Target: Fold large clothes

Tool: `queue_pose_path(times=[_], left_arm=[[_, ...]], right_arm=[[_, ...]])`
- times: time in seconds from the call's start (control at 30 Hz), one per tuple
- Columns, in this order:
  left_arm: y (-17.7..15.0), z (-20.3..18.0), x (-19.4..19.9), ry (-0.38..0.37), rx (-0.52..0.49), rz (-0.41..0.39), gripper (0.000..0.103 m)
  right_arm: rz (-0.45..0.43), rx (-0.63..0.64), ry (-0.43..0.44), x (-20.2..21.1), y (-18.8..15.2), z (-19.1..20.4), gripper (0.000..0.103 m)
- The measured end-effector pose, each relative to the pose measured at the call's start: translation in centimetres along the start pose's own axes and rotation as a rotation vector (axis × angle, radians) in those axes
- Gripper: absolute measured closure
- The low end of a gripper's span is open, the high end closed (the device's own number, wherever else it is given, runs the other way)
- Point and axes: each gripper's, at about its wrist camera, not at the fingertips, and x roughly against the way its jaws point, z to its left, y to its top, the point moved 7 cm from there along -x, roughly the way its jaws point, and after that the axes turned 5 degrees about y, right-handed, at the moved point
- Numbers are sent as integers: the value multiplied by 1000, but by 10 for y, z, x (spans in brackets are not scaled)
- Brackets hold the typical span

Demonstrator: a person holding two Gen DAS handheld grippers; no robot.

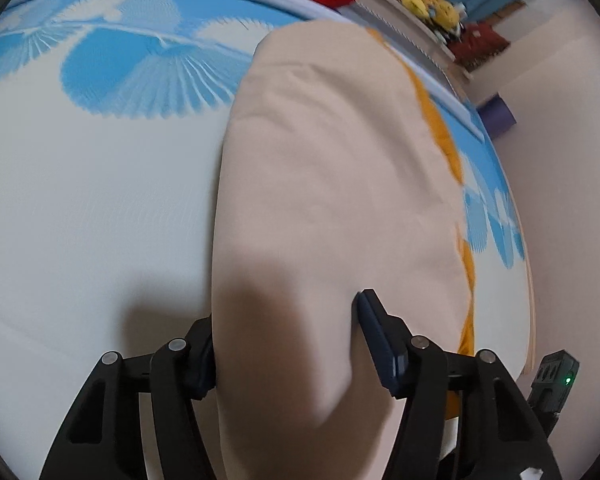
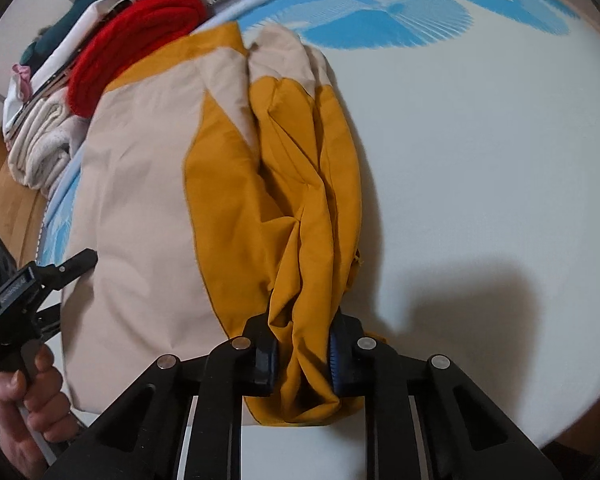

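1. Here the garment (image 2: 140, 208), beige with mustard panels, lies lengthwise on the bed (image 2: 480, 160), its far end reaching the bed's far edge beside a stack of folded clothes (image 2: 112, 52), one long side near the bed's side edge.
2. The right gripper (image 2: 302, 364) is clenched on a bunched mustard fold at the garment's near end; both pads press into the cloth.
3. The left gripper (image 1: 286, 340) straddles the beige near edge with its jaws apart. One finger (image 1: 376, 340) stands clear of the cloth, the other is half hidden behind it, so it looks released rather than grasping.
4. The fabric looks thin, soft and light, perhaps a little slick. It creases readily and will sag between two holds.
5. Best taken at the near corners or hem, pinching several layers together, since a single layer could slip free.
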Motion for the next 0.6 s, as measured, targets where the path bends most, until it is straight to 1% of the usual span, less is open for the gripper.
queue_pose_path(times=[0.1,0.17,0.23,0.27,0.3,0.33,0.37,0.43,0.47,0.5,0.53,0.57,0.6], left_arm=[[29,30,11,28,48,-10,45],[45,52,15,70,93,-19,44],[51,69,28,103,137,-45,44],[53,72,42,93,140,-72,44],[49,67,49,87,122,-79,44],[43,63,55,90,83,-70,43],[35,61,57,103,34,-43,43],[3,64,46,176,-86,52,43],[-13,75,36,233,-127,117,42],[-27,82,26,267,-142,160,40],[-38,90,22,287,-134,180,37],[-45,95,28,298,-121,172,36],[-51,95,35,329,-131,159,35]], right_arm=[[-19,37,37,-19,21,40,84],[-26,49,67,-28,32,60,84],[6,50,84,-39,40,72,84],[28,55,84,-45,39,78,83],[44,64,71,-49,36,81,83],[49,72,60,-48,37,78,82],[52,81,48,-38,30,67,81],[56,71,36,-37,30,63,78],[57,55,34,-37,29,59,77],[58,48,24,-34,27,51,69],[60,43,-5,-32,24,45,59],[63,41,-26,-32,23,41,52],[84,35,-62,-30,18,33,38]])
